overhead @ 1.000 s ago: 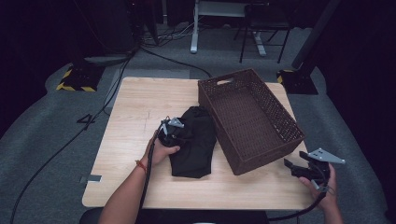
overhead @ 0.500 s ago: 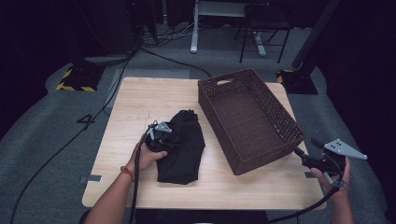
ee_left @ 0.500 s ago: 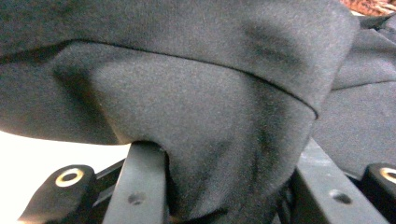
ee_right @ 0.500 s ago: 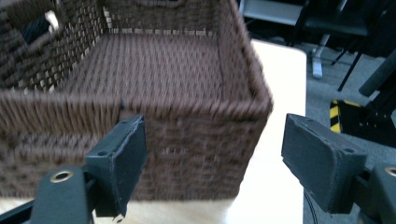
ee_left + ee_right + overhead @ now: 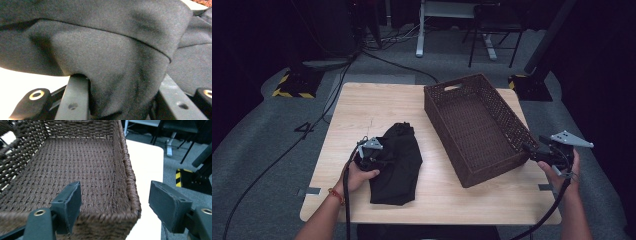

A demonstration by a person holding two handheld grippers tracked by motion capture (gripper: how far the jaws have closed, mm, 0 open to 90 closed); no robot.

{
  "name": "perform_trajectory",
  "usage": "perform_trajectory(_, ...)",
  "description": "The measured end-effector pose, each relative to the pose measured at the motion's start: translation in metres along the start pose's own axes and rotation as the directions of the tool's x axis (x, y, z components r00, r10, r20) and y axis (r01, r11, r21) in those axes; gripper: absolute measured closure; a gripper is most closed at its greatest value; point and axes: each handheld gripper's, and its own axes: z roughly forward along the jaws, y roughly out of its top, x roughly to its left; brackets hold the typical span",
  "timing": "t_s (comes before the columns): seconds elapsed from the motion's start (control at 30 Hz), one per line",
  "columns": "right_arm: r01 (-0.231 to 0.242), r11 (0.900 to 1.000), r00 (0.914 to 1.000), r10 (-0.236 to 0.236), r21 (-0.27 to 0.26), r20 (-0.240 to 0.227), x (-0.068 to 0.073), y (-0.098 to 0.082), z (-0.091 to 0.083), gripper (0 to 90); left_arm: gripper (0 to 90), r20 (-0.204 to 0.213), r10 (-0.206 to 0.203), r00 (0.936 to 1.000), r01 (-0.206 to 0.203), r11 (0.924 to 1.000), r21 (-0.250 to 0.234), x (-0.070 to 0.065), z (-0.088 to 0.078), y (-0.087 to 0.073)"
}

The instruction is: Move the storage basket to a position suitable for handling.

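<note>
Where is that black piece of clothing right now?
In the high view, the black garment lies on the table's left half, beside the wicker basket, with the left gripper clamped on it.

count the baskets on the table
1. The basket stands on the right half of the table, beside the black cloth; it looks empty, and nothing seems hidden.

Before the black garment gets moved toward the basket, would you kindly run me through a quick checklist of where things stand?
1. Left gripper shut on the black garment: ok, cloth is bunched between its jaws.
2. Garment lifted off the table: not ok, it lies flat.
3. Wicker basket empty: ok.
4. Right gripper open: ok, its jaws stand apart at the basket's near corner.
5. Right gripper holds the basket: not ok, nothing gripped.
</note>
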Motion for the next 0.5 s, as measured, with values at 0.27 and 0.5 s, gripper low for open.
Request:
perform_trajectory(0.27,-0.030,0.999,0.9984,0.031,0.038,-0.048,-0.002,0.002,0.016,27.1,66.5,-0.004,-0.002,1.0000,0.002,0.9999,-0.014,-0.002,-0.007,-0.009)
perform_trajectory(0.5,-0.035,0.997,0.9965,0.040,0.068,-0.074,-0.003,0.004,0.019,28.6,66.6,-0.010,-0.002,0.9999,0.002,0.9997,-0.025,-0.003,-0.007,-0.011)
